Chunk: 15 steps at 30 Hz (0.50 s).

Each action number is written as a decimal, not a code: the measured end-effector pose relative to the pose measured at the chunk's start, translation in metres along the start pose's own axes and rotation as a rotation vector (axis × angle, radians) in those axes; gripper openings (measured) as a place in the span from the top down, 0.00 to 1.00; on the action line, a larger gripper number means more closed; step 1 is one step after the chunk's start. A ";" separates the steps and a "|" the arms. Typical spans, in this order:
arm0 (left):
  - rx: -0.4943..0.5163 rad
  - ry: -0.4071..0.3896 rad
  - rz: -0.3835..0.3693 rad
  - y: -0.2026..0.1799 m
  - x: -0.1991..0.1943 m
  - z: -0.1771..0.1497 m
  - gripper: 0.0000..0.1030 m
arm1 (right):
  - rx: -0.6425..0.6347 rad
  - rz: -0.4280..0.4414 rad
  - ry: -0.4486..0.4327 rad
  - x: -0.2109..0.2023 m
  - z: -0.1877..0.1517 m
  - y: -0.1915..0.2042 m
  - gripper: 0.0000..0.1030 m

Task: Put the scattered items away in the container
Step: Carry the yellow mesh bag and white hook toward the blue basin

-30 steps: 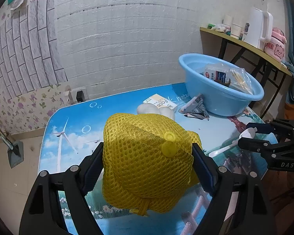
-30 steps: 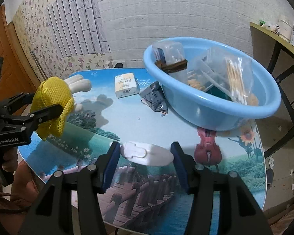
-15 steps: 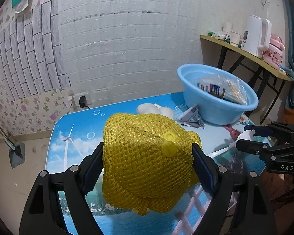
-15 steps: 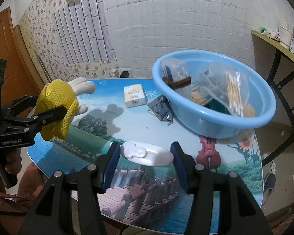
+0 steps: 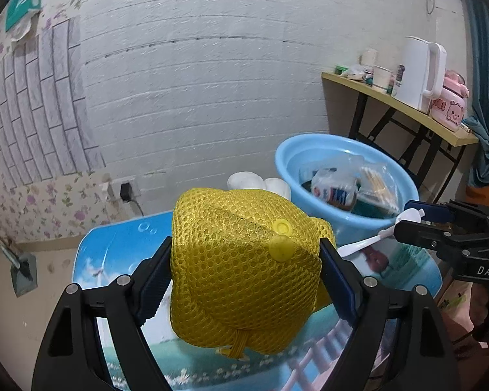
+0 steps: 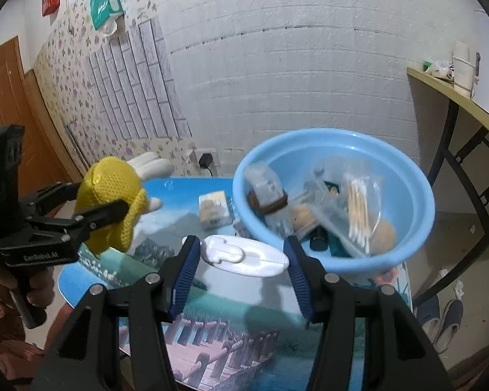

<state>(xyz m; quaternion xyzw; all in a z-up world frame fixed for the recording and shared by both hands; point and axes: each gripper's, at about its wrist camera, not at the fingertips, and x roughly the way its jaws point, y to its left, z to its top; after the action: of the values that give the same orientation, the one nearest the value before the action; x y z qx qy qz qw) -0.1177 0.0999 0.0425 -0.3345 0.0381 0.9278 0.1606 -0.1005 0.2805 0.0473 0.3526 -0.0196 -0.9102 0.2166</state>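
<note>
My left gripper [image 5: 246, 273] is shut on a yellow mesh glove [image 5: 244, 270] with white fingers and holds it above the table, left of the blue basin [image 5: 287, 166]. It also shows in the right wrist view [image 6: 109, 205]. My right gripper [image 6: 243, 257] is shut on a white plastic item [image 6: 244, 255] and holds it just in front of the blue basin [image 6: 404, 169], which holds bags, cotton swabs and small bottles. A small box [image 6: 215, 210] lies on the table next to the basin.
The table [image 6: 231, 319] has a printed scenery top. A yellow shelf [image 5: 394, 104] with a white kettle [image 5: 420, 71] and cups stands at the right against the white brick wall. Slippers [image 6: 440, 319] lie on the floor.
Both grippers have risen with their loads and moved toward the basin. The basin's inside now shows more from above.
</note>
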 end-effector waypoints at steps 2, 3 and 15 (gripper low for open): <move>0.010 -0.001 -0.007 -0.006 0.005 0.007 0.19 | 0.003 0.000 -0.011 0.000 0.005 -0.005 0.49; 0.013 -0.001 -0.010 -0.008 0.006 0.009 0.19 | 0.005 0.001 -0.013 0.001 0.006 -0.006 0.49; 0.056 0.010 -0.038 -0.033 0.031 0.034 0.19 | 0.068 -0.006 -0.025 0.010 0.012 -0.042 0.49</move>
<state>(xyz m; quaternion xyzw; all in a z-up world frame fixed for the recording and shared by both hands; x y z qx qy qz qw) -0.1500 0.1458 0.0507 -0.3350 0.0586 0.9215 0.1873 -0.1308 0.3132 0.0419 0.3485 -0.0520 -0.9139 0.2017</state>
